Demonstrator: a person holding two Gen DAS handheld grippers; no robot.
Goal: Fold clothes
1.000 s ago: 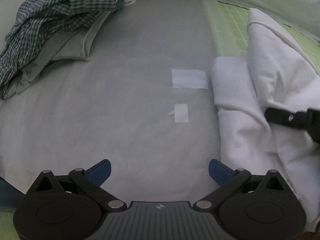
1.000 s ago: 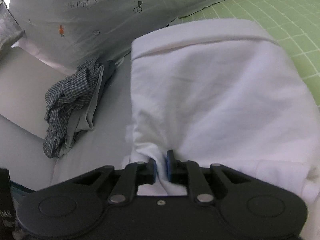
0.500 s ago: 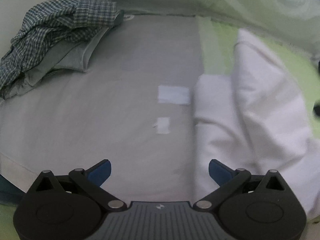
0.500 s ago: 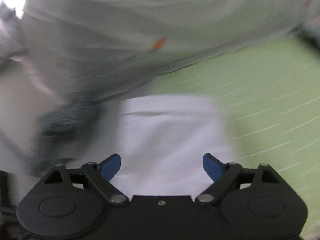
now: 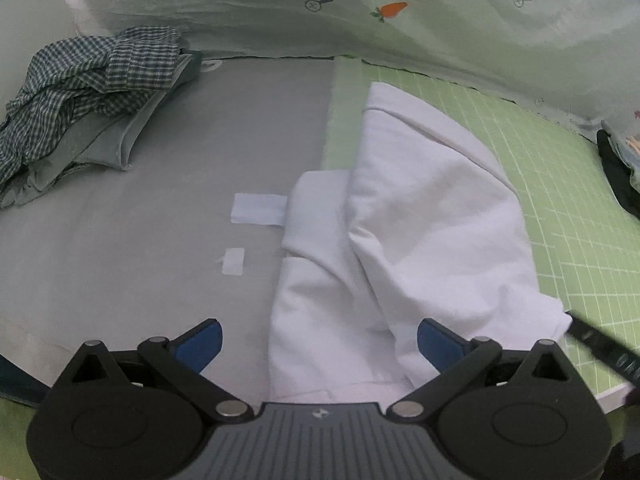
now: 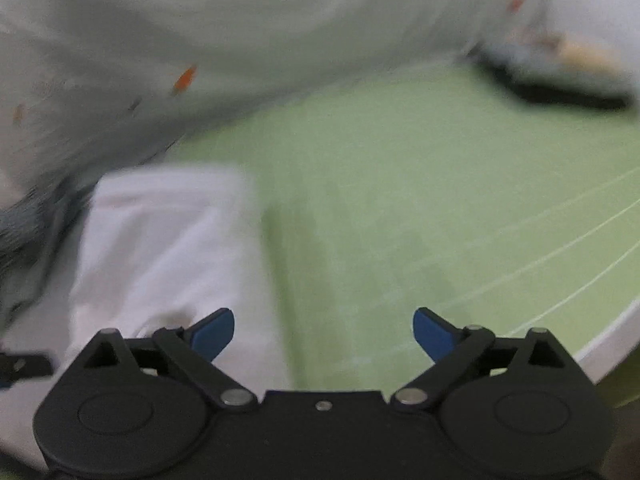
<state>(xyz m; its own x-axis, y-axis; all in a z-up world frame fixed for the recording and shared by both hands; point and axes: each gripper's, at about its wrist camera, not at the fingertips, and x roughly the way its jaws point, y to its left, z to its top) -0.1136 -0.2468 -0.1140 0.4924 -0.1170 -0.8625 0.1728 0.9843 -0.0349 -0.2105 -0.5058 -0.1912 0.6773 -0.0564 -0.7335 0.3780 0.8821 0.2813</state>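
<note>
A white garment (image 5: 420,232) lies folded over itself across the seam between the grey cloth (image 5: 160,240) and the green grid mat (image 5: 580,220). My left gripper (image 5: 318,340) is open and empty, just short of the garment's near edge. My right gripper (image 6: 324,330) is open and empty over the green mat (image 6: 400,200), with the white garment (image 6: 160,240) at its left; this view is blurred. Part of the right gripper shows as a dark bar at the right edge of the left wrist view (image 5: 600,350).
A checked shirt (image 5: 88,80) lies crumpled on a grey garment (image 5: 104,140) at the far left. Two white tape patches (image 5: 258,209) sit on the grey cloth. A pale carrot-print sheet (image 5: 360,8) hangs behind. A dark item (image 5: 616,176) lies far right.
My right gripper has let go of the white garment, opened, and swung right over the green mat. The left gripper has shifted right toward the garment.
</note>
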